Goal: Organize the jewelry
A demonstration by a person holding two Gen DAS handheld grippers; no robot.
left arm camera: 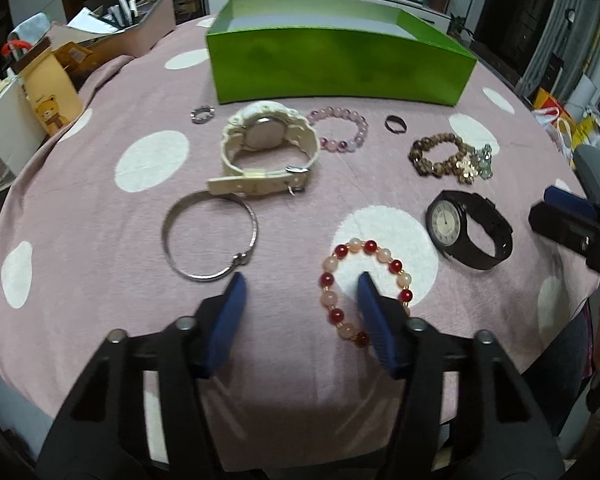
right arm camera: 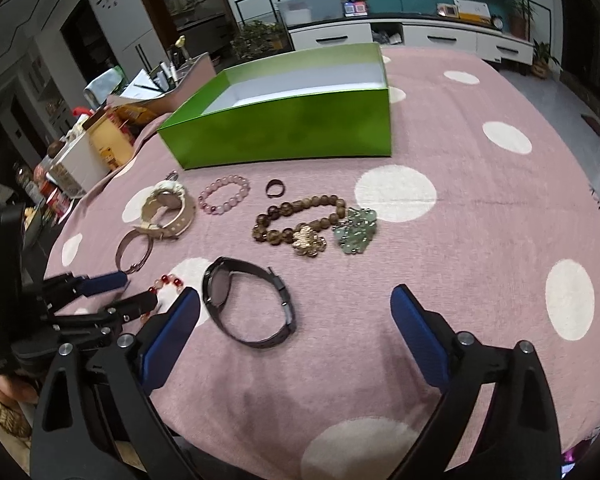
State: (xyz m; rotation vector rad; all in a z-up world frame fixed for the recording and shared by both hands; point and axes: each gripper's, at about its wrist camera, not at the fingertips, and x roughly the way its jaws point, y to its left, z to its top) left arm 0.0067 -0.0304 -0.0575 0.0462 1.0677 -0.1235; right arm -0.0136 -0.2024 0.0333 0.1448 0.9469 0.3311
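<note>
Left gripper (left arm camera: pixel 300 280): jaws half open, empty, straddling near arc of red-and-peach bead bracelet (left arm camera: pixel 366 292), one pad inside the loop. Advice: lower, close on beads, not cloth. Green box (left arm camera: pixel 340 64) at 12 o'clock, nothing seen inside. Right gripper (right arm camera: pixel 296 300): jaws wide, empty; black watch (right arm camera: pixel 252 304) between, toward 10 o'clock pad.

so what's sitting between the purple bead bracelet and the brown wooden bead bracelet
A small dark ring lies between the purple bead bracelet and the brown wooden bead bracelet, touching neither; both views show it.
</note>
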